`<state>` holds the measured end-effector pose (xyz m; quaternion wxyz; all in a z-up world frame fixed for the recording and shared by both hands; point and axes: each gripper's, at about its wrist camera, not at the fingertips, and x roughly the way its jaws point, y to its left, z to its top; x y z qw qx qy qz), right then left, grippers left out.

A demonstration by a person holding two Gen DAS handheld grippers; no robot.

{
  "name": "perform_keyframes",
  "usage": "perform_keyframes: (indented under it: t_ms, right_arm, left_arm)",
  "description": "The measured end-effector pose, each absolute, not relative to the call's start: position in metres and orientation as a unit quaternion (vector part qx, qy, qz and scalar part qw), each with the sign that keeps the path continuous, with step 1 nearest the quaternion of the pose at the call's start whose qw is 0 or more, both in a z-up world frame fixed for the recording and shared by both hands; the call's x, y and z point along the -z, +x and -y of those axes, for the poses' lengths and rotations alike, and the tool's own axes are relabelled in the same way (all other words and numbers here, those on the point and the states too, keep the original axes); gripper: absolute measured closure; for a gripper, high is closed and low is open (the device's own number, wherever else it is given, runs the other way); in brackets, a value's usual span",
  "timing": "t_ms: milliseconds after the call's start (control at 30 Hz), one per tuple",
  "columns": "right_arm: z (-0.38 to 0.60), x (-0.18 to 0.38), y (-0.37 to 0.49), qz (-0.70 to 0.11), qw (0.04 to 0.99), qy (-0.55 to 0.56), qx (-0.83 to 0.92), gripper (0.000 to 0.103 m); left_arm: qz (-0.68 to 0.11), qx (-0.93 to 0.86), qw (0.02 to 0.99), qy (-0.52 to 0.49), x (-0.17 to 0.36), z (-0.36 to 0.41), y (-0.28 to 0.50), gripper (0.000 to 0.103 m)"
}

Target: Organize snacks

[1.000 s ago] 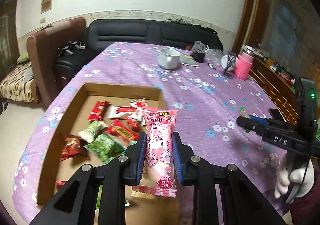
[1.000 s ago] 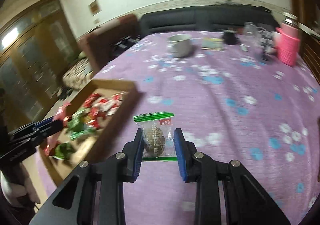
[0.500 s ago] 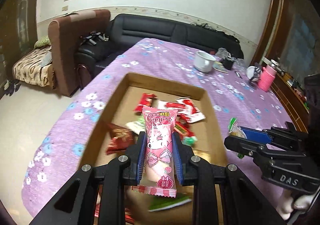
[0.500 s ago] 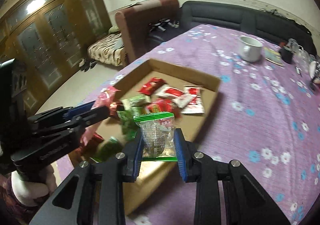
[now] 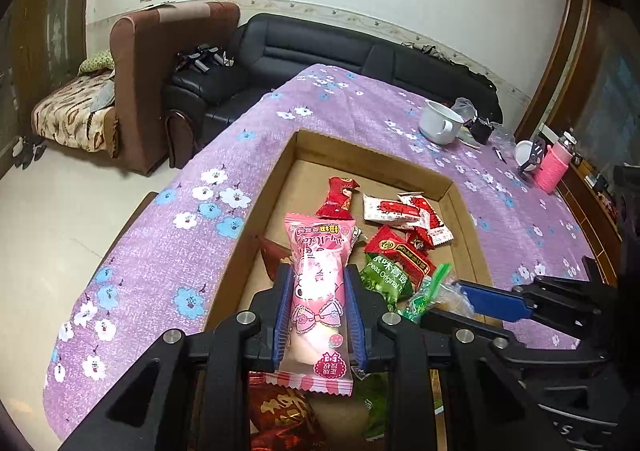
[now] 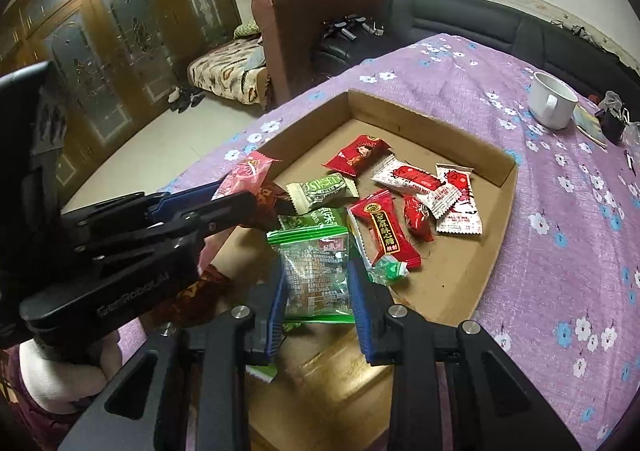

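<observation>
A pink snack packet (image 5: 318,293) is gripped upright in the left gripper (image 5: 318,315), its jaws closed on it, above a cardboard box (image 6: 496,251) of wrapped snacks on the purple-clothed tabletop (image 6: 568,211). A clear green-edged packet (image 6: 316,275) is clamped in the right gripper (image 6: 318,291) over the same box.

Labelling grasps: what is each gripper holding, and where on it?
Left gripper: pink snack packet, pinched across its lower middle. Right gripper: clear green-edged packet, pinched at both side edges.
</observation>
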<state>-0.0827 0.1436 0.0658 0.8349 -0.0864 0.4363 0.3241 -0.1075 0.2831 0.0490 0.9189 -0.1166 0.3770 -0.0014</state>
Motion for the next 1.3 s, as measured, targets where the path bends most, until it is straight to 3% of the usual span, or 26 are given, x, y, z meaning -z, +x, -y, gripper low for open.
perform_keyframes:
  t_ms: [100,233,333,567,733,1067,1300]
  right_arm:
    - [-0.147,-0.061,-0.072,-0.442,0.835,-0.087,-0.316,0.074]
    - [-0.151,-0.057,-0.056,-0.448,0.836,-0.085,-0.305,0.074]
    - [-0.154,-0.051,-0.046,-0.455,0.834,-0.082,-0.3,0.074]
    - [-0.153,-0.051,-0.034,-0.465,0.823,-0.041,-0.322,0.073]
    - [-0.144,-0.061,-0.044,-0.459,0.812,0.003,-0.361,0.059]
    - [-0.099,-0.082,-0.07,-0.421,0.845,0.034,-0.329,0.047]
    - [-0.052,-0.091,-0.09,-0.398,0.863,0.064,-0.304,0.045]
  left_arm:
    - [-0.379,0.003,0.918,-0.12,-0.048,-0.283,-0.106,0.074]
    - [-0.376,-0.005,0.918,-0.127,-0.05,-0.285,-0.108,0.045]
    - [-0.369,-0.005,0.92,-0.135,-0.055,-0.287,-0.112,0.034]
    - [-0.349,-0.019,0.928,-0.131,-0.068,-0.29,-0.121,0.024]
    - [-0.34,-0.031,0.931,-0.131,-0.073,-0.291,-0.126,0.017]
    - [-0.328,-0.047,0.939,-0.096,-0.086,-0.267,-0.14,0.015]
    - [-0.318,-0.053,0.944,-0.064,-0.099,-0.238,-0.15,0.012]
